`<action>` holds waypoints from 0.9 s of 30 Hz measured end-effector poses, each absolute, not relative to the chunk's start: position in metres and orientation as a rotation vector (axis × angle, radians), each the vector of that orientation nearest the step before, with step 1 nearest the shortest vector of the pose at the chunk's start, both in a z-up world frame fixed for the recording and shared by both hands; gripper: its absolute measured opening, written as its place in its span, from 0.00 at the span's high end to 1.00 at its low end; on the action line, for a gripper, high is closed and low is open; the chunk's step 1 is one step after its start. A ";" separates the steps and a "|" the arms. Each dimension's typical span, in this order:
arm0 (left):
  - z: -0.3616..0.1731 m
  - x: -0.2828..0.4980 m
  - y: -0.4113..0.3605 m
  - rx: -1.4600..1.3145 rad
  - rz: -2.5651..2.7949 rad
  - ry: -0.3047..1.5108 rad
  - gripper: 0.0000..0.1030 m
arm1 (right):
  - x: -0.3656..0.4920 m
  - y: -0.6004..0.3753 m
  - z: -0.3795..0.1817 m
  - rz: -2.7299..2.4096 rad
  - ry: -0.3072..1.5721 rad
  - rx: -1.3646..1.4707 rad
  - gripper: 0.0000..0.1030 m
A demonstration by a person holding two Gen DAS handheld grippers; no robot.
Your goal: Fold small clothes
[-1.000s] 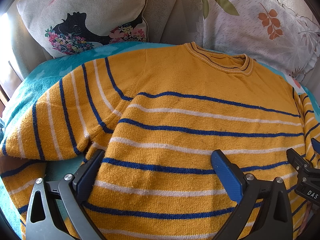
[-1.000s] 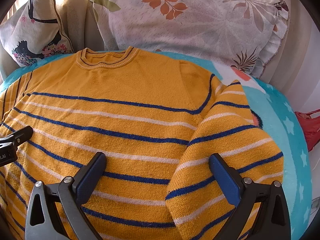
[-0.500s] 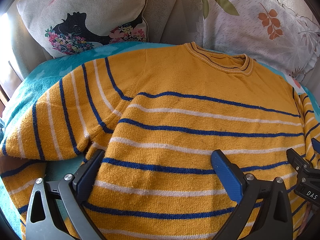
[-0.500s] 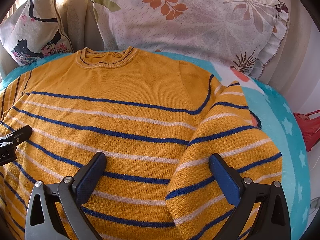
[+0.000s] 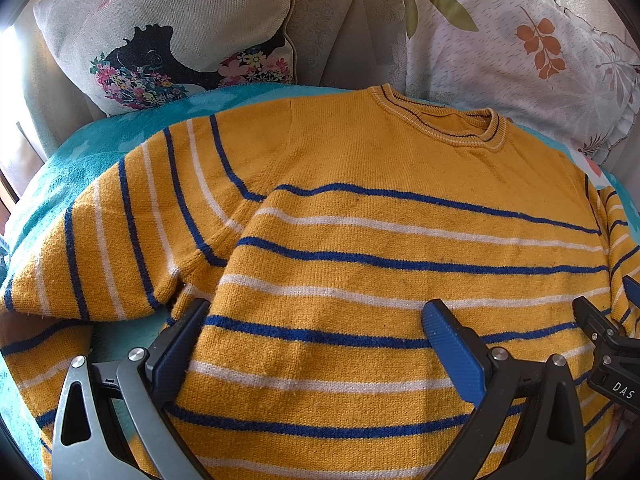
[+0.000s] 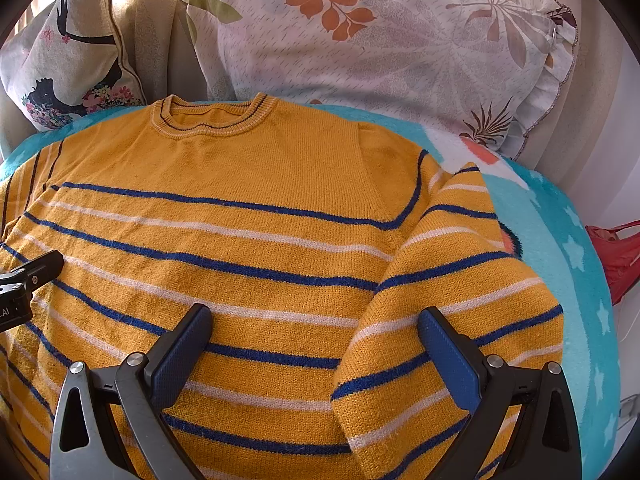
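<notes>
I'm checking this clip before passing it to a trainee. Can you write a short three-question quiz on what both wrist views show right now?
1. True or false: the left gripper and the right gripper both stand open over the striped sweater.
2. Multiple choice: which sleeve lies folded in over the sweater's body? A) the right sleeve B) the left sleeve C) neither
3. Fill in: the sweater lies on a ____ blanket, with the leaf-print pillow behind its collar.

Key: 1 true; 2 A; 3 turquoise.
</notes>
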State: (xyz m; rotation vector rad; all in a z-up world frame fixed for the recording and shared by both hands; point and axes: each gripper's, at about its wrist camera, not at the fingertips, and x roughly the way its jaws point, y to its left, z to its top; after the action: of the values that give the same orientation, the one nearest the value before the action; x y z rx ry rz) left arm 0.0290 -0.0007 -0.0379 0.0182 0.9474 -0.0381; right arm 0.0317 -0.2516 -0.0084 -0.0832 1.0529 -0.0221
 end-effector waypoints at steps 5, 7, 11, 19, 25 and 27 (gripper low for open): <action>-0.038 0.029 -0.001 0.018 -0.038 0.947 0.00 | 0.031 -0.252 -0.008 -0.021 1.052 -0.082 0.00; -0.038 0.029 -0.001 0.018 -0.038 0.947 0.00 | 0.031 -0.252 -0.008 -0.021 1.052 -0.082 0.00; -0.038 0.028 -0.001 0.018 -0.038 0.947 0.00 | 0.031 -0.252 -0.008 -0.021 1.053 -0.082 0.00; -0.038 0.029 -0.001 0.018 -0.038 0.947 0.00 | 0.032 -0.254 -0.008 -0.018 1.050 -0.064 0.00; -0.038 0.029 -0.001 0.018 -0.038 0.947 0.00 | 0.032 -0.254 -0.009 -0.018 1.047 -0.061 0.00; -0.038 0.029 -0.001 0.018 -0.038 0.947 0.00 | 0.032 -0.254 -0.009 -0.018 1.048 -0.061 0.00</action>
State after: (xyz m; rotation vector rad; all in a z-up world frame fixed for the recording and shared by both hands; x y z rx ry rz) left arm 0.0290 -0.0008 -0.0379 0.0182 0.9472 -0.0379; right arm 0.0316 -0.2538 -0.0087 -0.0607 1.0479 -0.0180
